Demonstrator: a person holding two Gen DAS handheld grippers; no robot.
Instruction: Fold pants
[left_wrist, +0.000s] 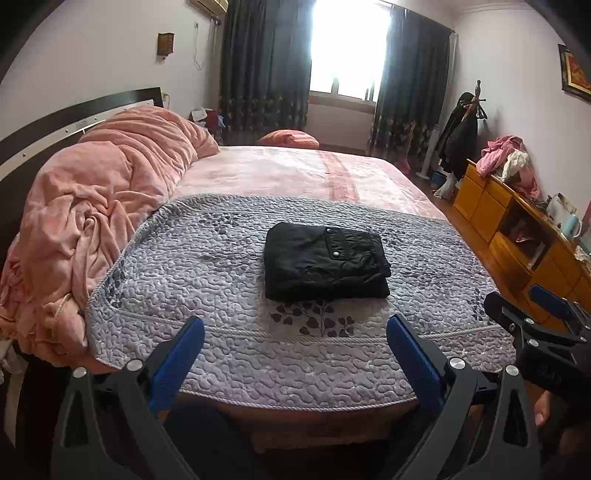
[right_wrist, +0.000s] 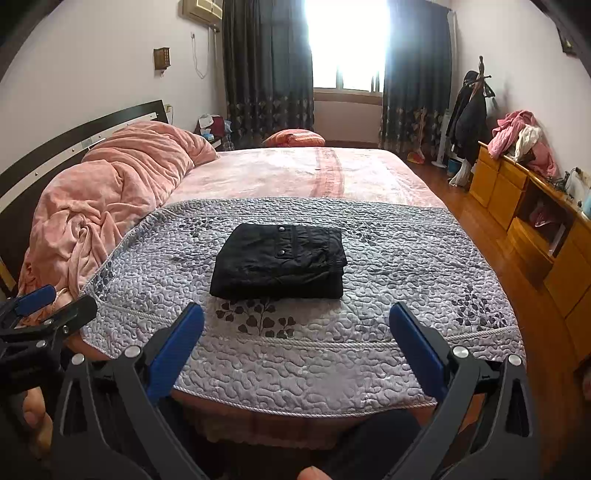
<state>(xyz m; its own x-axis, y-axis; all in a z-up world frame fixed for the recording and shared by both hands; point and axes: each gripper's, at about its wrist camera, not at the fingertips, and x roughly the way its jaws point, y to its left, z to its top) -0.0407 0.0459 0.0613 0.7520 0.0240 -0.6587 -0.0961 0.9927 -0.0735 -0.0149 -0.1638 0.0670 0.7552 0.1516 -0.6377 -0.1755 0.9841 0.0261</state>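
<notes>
folded black pants (left_wrist: 325, 262) on grey quilt (left_wrist: 207, 280).

blown-out window (left_wrist: 347, 48) backlights the dim room; fisheye bends edges, corners dark.

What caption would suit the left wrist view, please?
Folded black pants lie on the grey quilted bedspread; open left gripper hovers short.
</notes>
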